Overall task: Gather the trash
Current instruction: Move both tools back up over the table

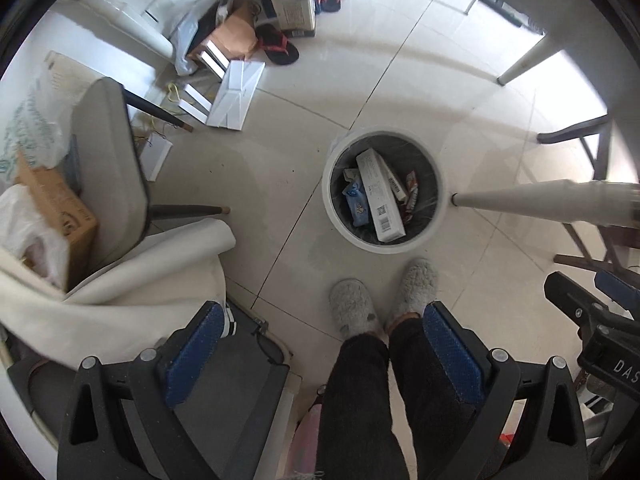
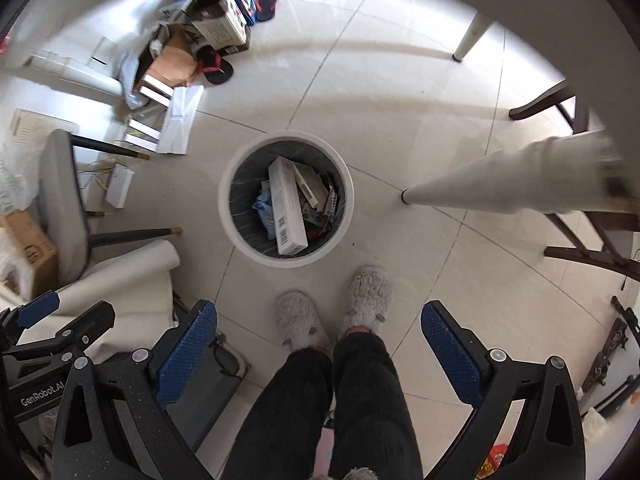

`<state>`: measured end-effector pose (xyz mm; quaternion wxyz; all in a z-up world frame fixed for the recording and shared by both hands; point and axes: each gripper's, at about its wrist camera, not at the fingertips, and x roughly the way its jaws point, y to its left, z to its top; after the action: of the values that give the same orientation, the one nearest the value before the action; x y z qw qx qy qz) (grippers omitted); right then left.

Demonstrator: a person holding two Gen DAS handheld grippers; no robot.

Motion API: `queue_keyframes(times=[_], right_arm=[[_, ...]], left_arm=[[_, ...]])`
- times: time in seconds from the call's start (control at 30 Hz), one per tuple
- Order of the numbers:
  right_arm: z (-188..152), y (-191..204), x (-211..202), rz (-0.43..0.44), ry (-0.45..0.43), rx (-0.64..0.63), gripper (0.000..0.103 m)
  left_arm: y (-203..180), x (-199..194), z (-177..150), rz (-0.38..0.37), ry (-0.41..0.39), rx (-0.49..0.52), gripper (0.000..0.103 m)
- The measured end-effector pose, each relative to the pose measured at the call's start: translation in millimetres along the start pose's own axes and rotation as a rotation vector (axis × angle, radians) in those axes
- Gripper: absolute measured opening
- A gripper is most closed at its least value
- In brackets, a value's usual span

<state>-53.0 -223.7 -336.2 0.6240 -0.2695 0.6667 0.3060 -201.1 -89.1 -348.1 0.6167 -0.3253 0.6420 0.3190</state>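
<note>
Gaping empty, left claw [image 1: 320,344], right claw [image 2: 320,340], round white bin [image 2: 344,184], glossy cardboard boxes [image 2: 286,208]

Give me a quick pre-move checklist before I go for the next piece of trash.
1. Left gripper empty, jaws wide apart: ok.
2. Right gripper empty, jaws wide apart: ok.
3. Trash bin upright on the floor, opening unobstructed: ok.
4. Room left in the bin: cannot tell; the long white box and wrappers already lie inside, depth unclear.
5. Path to the bin: not ok; the person's slippers stand right beside it and a white table leg reaches close to its rim.
6. Next target chosen: cannot tell; neither gripper points at the box pile against the far wall.
</note>
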Motion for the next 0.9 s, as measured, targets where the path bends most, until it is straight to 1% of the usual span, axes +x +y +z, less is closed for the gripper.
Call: queue_keyframes(times=[0.17, 0.3, 0.43, 0.5, 0.6, 0.7, 0.8, 0.9], right_arm=[[-13, 5, -72, 0.007, -0.027, 0.000, 0.103], [-17, 8, -123, 0.037, -0.048, 0.005, 0.103], [-4, 3, -178, 0.091, -0.088, 0.033, 0.103], [7, -1, -202, 0.115, -0.115, 0.049, 0.103], [36, -11, -240, 0.140, -0.169, 0.082, 0.103], [76, -31, -274, 0.144, -0.234, 0.117, 0.103], [129, -62, -298, 0.149, -0.271, 0.163, 0.103], [202, -89, -301, 0.134, -0.278, 0.195, 0.103]], left_arm=[[5, -58, -11, -0.012, -0.048, 0.013, 0.102], [11, -99, -12, -0.016, -0.092, 0.007, 0.102], [14, -150, 2, -0.032, -0.172, -0.018, 0.102], [11, -174, 16, -0.024, -0.222, -0.018, 0.102], [3, -207, 44, -0.024, -0.287, -0.016, 0.102], [-11, -233, 84, -0.018, -0.338, -0.011, 0.102], [-32, -251, 130, -0.007, -0.370, -0.011, 0.102], [-57, -262, 179, 0.052, -0.392, -0.007, 0.103]])
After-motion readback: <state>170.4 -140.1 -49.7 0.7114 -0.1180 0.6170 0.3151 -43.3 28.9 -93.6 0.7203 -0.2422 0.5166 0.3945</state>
